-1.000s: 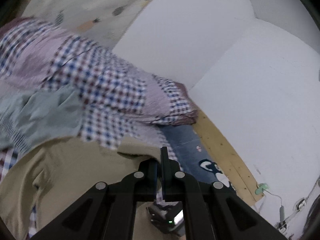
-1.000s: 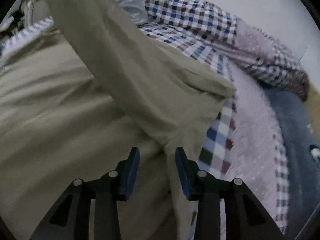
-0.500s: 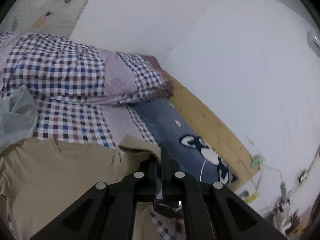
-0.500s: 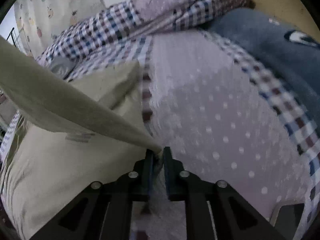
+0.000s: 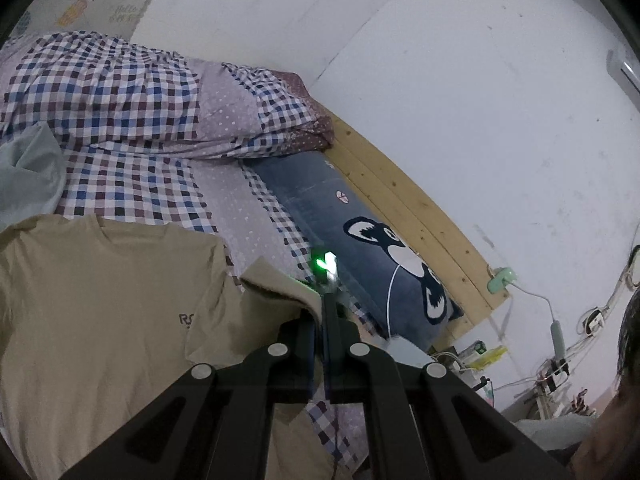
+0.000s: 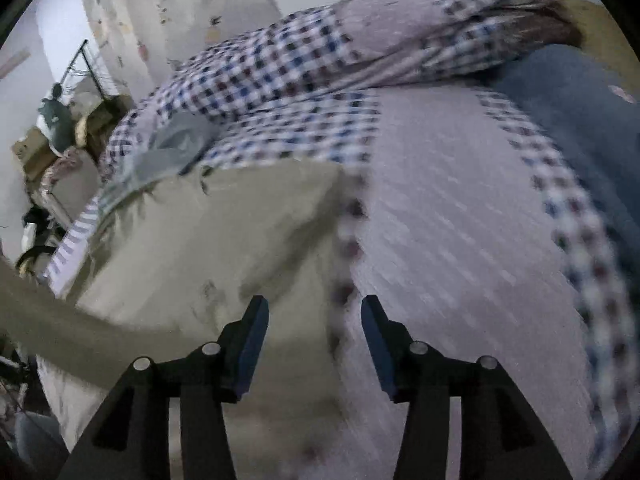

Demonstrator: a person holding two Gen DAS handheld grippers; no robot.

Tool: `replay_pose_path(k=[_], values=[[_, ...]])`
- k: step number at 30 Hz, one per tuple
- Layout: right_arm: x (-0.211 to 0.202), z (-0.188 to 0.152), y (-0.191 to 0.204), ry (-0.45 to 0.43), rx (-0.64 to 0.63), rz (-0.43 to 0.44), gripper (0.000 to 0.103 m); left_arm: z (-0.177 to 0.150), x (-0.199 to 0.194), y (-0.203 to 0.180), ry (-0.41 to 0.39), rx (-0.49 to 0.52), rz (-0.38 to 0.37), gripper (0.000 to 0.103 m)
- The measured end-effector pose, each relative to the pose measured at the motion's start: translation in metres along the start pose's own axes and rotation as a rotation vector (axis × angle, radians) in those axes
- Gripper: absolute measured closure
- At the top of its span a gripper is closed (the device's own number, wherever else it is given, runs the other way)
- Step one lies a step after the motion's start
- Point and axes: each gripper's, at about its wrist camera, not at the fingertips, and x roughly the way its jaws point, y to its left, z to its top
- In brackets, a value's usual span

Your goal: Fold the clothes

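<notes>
- Left wrist view: left gripper [image 5: 319,322] clenched tight on a fold of the tan T-shirt [image 5: 100,300], sleeve edge bunched between the closed fingers.
- Spread flat down and to the left of that gripper, chest side up, neckline toward the far end, sleeve doubled over near the fingertips.
- Printed on the chest, dark letters "RO" readable before the folded sleeve covers the rest.
- Under it all, checked bedspread [image 5: 132,184]; rumpled checked duvet [image 5: 120,96] farther ahead, pale grey-blue garment [image 5: 28,176] off to the far left.
- Right of the fingertips, blue blanket [image 5: 360,248] with a cartoon animal face, wooden bed frame [image 5: 420,216] just beyond.
- Green light glowing just ahead of the fingertips on a small device, too small to identify.
- Up at far left, curtain [image 5: 80,4] with pineapple print and faint writing, seemingly "Hello".
- Right wrist view, blurred: right gripper [image 6: 314,336] released, fingers wide apart, nothing between them.
- Hovering over the shirt's edge [image 6: 224,240], tan cloth under the left finger, dotted bedspread [image 6: 452,248] under the right one.
- No containers in either view.
</notes>
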Motion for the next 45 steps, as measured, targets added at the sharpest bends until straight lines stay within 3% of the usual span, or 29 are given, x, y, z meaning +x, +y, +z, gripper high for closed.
replay_pose_path(k=[4, 10, 11, 12, 17, 21, 24, 26, 28, 30, 31, 32, 33, 34, 39, 43, 45], values=[[0.056, 0.036, -0.003, 0.038, 0.063, 0.017, 0.051, -0.002, -0.001, 0.005, 0.0, 0.001, 0.003, 0.102], [0.113, 0.061, -0.009, 0.125, 0.155, -0.008, 0.054, -0.002, 0.002, 0.019, -0.002, -0.014, -0.004, 0.102], [0.119, 0.064, -0.01, 0.157, 0.145, -0.023, 0.08, -0.001, 0.001, 0.021, -0.003, -0.013, -0.005, 0.102], [0.125, 0.066, -0.011, 0.19, 0.134, -0.04, 0.099, 0.0, -0.001, 0.022, -0.006, -0.007, -0.004, 0.102], [0.083, 0.101, -0.048, 0.103, 0.167, -0.166, 0.099, 0.009, -0.013, 0.029, -0.053, 0.038, 0.005, 0.102], [0.076, 0.117, -0.065, 0.073, 0.219, -0.181, 0.099, 0.012, -0.017, 0.048, -0.082, 0.043, 0.043, 0.102], [0.088, 0.12, -0.067, 0.064, 0.243, -0.179, 0.098, 0.009, -0.008, 0.088, -0.058, -0.003, 0.144, 0.102], [0.108, 0.112, -0.074, 0.104, 0.261, -0.227, 0.097, 0.006, -0.001, 0.13, -0.032, -0.086, 0.212, 0.102], [0.128, 0.1, -0.084, 0.144, 0.295, -0.257, 0.089, 0.0, -0.001, 0.165, -0.027, -0.159, 0.27, 0.102], [0.127, 0.092, -0.09, 0.113, 0.342, -0.229, 0.087, -0.006, -0.007, 0.192, -0.032, -0.209, 0.311, 0.102], [0.121, 0.089, -0.091, 0.098, 0.37, -0.219, 0.077, -0.006, -0.008, 0.196, -0.032, -0.216, 0.317, 0.102], [0.112, 0.087, -0.09, 0.078, 0.376, -0.227, 0.061, -0.007, -0.009, 0.201, -0.032, -0.224, 0.323, 0.102], [0.102, 0.085, -0.087, 0.059, 0.378, -0.237, 0.053, -0.008, -0.01, 0.205, -0.032, -0.231, 0.329, 0.102], [0.09, 0.083, -0.081, 0.03, 0.36, -0.253, 0.045, -0.008, -0.011, 0.21, -0.032, -0.239, 0.335, 0.102], [0.048, 0.051, -0.035, 0.013, 0.227, -0.138, 0.044, -0.012, -0.016, 0.232, -0.031, -0.274, 0.365, 0.102], [0.036, 0.001, 0.033, 0.053, 0.007, -0.079, 0.044, -0.007, -0.006, 0.237, -0.005, -0.274, 0.385, 0.102], [0.036, -0.025, 0.062, 0.079, -0.123, -0.094, 0.046, 0.0, 0.0, 0.242, 0.004, -0.275, 0.395, 0.102]])
